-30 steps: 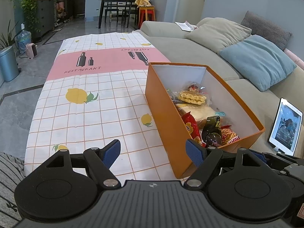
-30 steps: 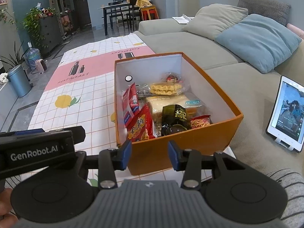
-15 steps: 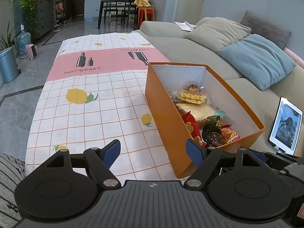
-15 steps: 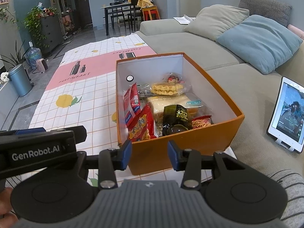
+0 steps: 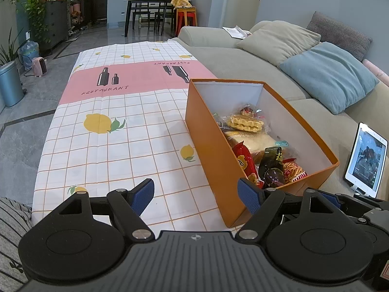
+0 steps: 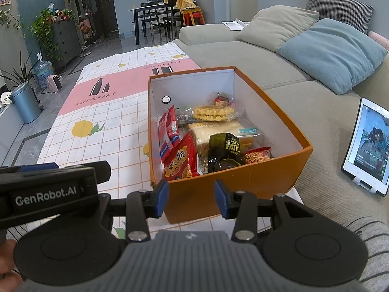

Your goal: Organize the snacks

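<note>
An orange box (image 6: 243, 182) with a white inside stands on the table's right side and holds several snacks: a waffle pack (image 6: 214, 113), a bread pack (image 6: 218, 131), red packets (image 6: 181, 158), a dark packet (image 6: 227, 149). The box also shows in the left wrist view (image 5: 206, 133). My right gripper (image 6: 192, 198) is open and empty, just before the box's near wall. My left gripper (image 5: 197, 196) is open and empty, above the tablecloth at the box's near left corner.
A checked tablecloth (image 5: 116, 131) with lemons and a pink band covers the table. A grey sofa (image 6: 267, 56) with cushions runs along the right. A white tablet (image 6: 367, 143) stands on the sofa seat. The left gripper's body (image 6: 48, 192) sits at left in the right wrist view.
The right gripper has drawn slightly nearer to the box. The left gripper has not moved. Both stay open.
</note>
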### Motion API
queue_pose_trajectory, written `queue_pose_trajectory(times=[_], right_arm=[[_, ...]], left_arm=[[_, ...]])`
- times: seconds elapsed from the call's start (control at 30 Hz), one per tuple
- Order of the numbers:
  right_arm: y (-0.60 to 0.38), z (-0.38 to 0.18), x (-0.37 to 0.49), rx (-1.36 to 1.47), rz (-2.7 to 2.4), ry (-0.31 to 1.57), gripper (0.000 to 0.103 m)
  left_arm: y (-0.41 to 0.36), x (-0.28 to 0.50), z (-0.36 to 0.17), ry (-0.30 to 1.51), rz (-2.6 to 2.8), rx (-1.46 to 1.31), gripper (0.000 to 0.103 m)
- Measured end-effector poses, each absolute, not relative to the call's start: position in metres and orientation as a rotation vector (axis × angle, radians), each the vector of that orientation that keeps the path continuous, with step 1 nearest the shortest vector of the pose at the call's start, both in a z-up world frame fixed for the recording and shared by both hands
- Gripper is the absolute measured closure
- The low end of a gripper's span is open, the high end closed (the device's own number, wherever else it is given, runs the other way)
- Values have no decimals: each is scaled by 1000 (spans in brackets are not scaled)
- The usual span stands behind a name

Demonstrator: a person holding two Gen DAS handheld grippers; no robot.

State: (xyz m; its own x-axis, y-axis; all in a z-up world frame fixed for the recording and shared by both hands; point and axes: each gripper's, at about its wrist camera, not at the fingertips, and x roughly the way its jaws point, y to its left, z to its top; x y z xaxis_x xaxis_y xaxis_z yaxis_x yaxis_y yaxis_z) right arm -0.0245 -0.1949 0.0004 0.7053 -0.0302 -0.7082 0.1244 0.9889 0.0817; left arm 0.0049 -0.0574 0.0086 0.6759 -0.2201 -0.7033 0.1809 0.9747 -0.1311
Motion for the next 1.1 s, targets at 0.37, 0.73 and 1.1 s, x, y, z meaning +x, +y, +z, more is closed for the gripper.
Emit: queue_pose_trajectory(times=[0.37, 0.73, 1.1], right_arm=[[-195, 0, -24, 127, -85, 784, 61], [-195, 0, -24, 128, -85, 785, 61], [-194, -4, -26, 125, -78, 790, 62]], left_arm=[[-58, 5, 8, 798, -225, -51, 11], [-58, 5, 8, 799, -225, -50, 11], [-57, 4, 8, 801, -229, -47, 11]])
